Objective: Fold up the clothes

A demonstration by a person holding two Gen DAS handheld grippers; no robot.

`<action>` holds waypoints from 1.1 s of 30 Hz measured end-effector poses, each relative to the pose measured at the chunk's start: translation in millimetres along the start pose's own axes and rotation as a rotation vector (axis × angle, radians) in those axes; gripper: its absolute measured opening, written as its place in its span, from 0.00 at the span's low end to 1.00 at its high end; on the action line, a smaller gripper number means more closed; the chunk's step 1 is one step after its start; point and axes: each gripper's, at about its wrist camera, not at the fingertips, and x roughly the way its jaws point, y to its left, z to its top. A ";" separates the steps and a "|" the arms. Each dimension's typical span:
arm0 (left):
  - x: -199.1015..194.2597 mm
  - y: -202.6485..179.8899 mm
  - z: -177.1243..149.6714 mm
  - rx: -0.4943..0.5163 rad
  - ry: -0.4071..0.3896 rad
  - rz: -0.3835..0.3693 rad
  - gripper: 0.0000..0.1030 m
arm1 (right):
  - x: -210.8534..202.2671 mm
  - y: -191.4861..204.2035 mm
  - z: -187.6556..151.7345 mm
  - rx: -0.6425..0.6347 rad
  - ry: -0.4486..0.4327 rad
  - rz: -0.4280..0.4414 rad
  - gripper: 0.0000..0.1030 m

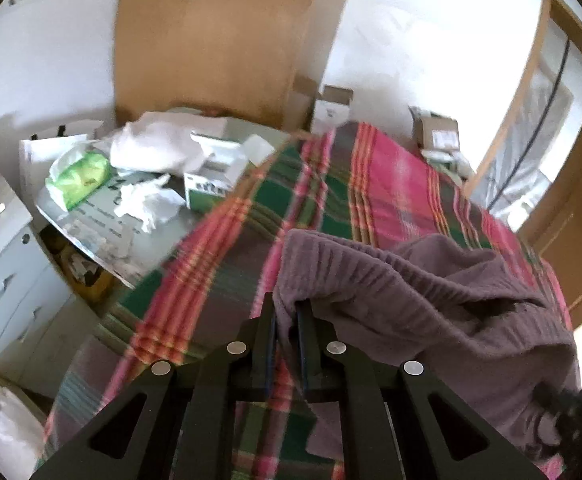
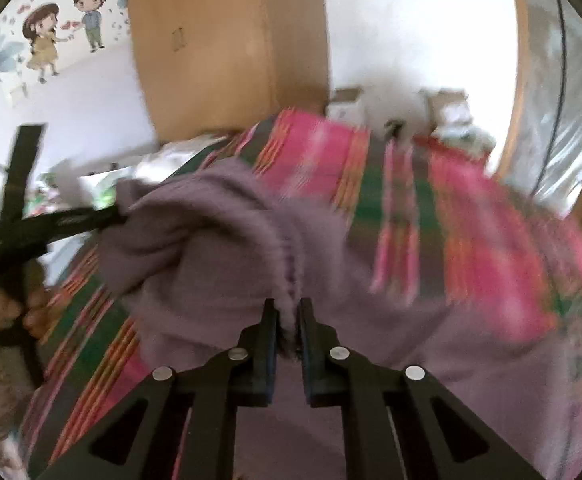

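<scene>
A purple knit garment [image 1: 431, 300] is lifted above a bed with a pink, green and grey plaid cover [image 1: 227, 264]. My left gripper [image 1: 287, 312] is shut on a ribbed edge of the garment, and the cloth hangs off to the right. In the right wrist view the same garment [image 2: 219, 248] bunches in front of my right gripper [image 2: 289, 312], which is shut on a fold of it. The left gripper [image 2: 119, 216] shows at the left of that view, clamped on the garment's far corner, with a hand [image 2: 7, 304] holding its handle. That view is blurred by motion.
A cluttered side table [image 1: 103, 216] with white bags, a green packet [image 1: 79, 176] and a small box [image 1: 211, 180] stands left of the bed. Tall cardboard [image 1: 211, 40] leans on the wall behind. White drawers [image 1: 7, 280] sit at far left, a wooden door frame [image 1: 563, 160] at right.
</scene>
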 end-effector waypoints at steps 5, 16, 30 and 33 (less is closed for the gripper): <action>-0.2 10.9 9.2 -0.015 -0.016 0.012 0.09 | -1.4 4.6 43.3 -0.085 -0.118 -0.143 0.09; 13.3 20.4 12.0 -0.038 0.009 0.030 0.09 | 47.9 31.9 106.5 -0.283 -0.247 -0.415 0.09; 18.9 40.3 -8.6 -0.065 0.153 -0.088 0.17 | 74.3 -11.4 78.8 -0.044 0.056 -0.133 0.15; 8.2 45.5 -17.1 -0.089 0.166 -0.132 0.19 | 60.5 -29.0 61.3 0.026 0.090 -0.115 0.18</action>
